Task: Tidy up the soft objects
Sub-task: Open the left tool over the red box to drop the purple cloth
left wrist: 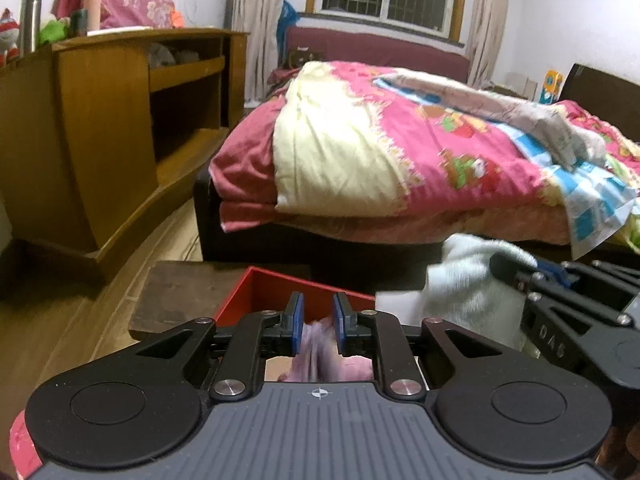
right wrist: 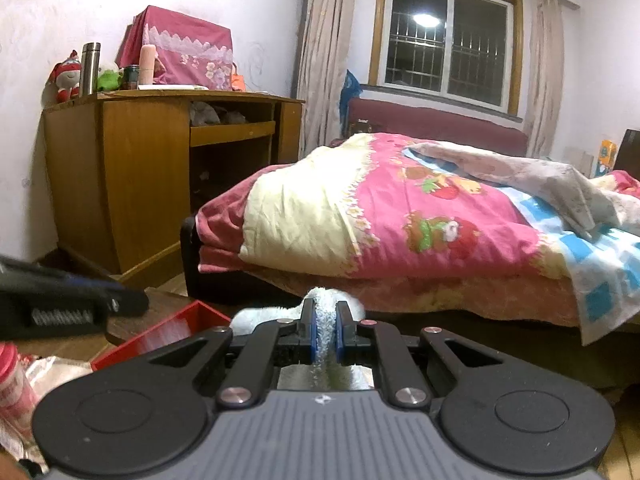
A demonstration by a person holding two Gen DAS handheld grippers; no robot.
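My left gripper (left wrist: 318, 322) is shut on a pink, fluffy soft object (left wrist: 320, 354) and holds it over the open red box (left wrist: 276, 286). My right gripper (right wrist: 325, 330) is shut on a white fluffy cloth (right wrist: 326, 320), pinched between the blue pads. The same white cloth (left wrist: 468, 284) shows at the right of the left wrist view, held by the right gripper's black body (left wrist: 568, 312). The red box also shows at the lower left of the right wrist view (right wrist: 160, 338), with the left gripper's body (right wrist: 60, 304) above it.
The red box stands on a dark wooden stool (left wrist: 188, 296) on the wood floor. A bed (left wrist: 400, 152) with a pink quilt fills the space ahead. A wooden desk (left wrist: 120, 120) stands at the left. A pink printed packet (right wrist: 16, 384) lies at the lower left.
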